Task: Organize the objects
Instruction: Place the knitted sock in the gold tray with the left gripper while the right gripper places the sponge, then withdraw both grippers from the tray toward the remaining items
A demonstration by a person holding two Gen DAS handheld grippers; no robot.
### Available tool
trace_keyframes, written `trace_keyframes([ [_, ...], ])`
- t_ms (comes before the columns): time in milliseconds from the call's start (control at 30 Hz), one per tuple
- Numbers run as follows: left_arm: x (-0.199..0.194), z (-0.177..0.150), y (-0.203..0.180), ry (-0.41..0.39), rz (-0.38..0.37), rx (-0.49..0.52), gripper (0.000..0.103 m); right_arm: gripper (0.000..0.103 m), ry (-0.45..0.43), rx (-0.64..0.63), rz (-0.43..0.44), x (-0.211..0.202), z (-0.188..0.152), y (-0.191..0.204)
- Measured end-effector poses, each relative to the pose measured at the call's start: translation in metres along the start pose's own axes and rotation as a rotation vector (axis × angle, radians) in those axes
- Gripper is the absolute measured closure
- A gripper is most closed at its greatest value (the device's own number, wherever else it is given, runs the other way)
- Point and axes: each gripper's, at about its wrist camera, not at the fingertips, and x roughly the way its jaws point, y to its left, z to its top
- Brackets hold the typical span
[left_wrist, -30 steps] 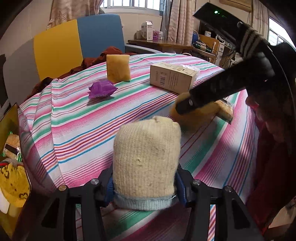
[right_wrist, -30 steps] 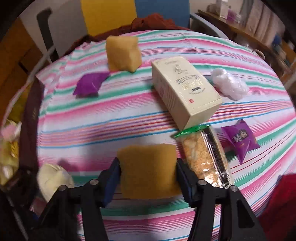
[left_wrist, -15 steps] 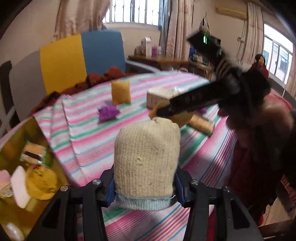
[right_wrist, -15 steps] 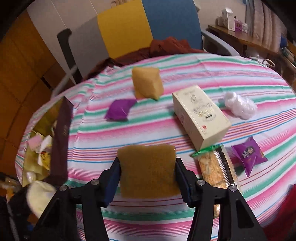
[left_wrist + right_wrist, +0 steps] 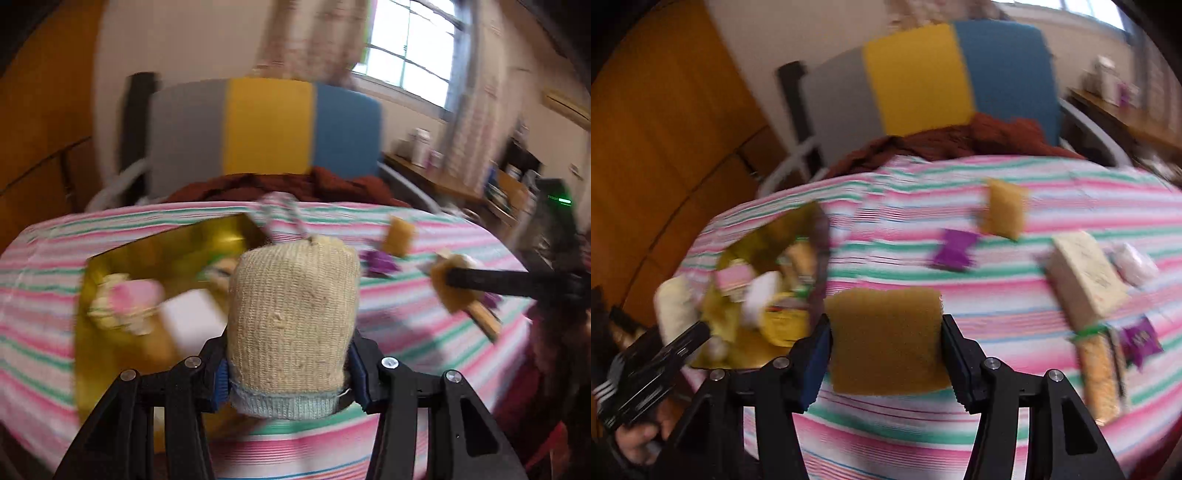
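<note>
Left wrist view: left gripper clamped on knit glove, upright at centre; gold box lies just left, nearer this hand.

Right wrist view: right gripper clamped on brown sponge; box at left, farther off.

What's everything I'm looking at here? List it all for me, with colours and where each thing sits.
Knitted cream glove: one, between the left fingers.
Brown sponge block: one, between the right fingers.
Gold tray: one, table's left, holding blurred items.
Second brown sponge: one, far side of table.
Purple wrappers: two; one mid-table, one at right edge.
Cream carton: one, right.
Clear snack packet: one, near right.
Striped tablecloth: pink, green, white.
Left gripper, right gripper: black, both closed.
</note>
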Motion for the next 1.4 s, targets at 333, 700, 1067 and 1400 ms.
trace_keyframes([
  [333,0.002,-0.011,0.104,0.024,0.227,-0.241,0.047,0.041,0.053,-0.138,0.170,0.042,0.000,0.113],
  [700,-0.013,-0.020,0.129,-0.008,0.282,-0.308,0.032,0.015,0.144,-0.128,0.198,0.083,-0.022,0.144],
  [1067,-0.027,-0.026,0.109,-0.019,0.271,-0.288,0.032,0.007,0.053,-0.135,0.060,0.061,-0.032,0.140],
  [1400,-0.030,-0.034,0.091,0.004,0.267,-0.252,0.032,0.004,-0.030,-0.172,-0.037,0.043,-0.034,0.142],
])
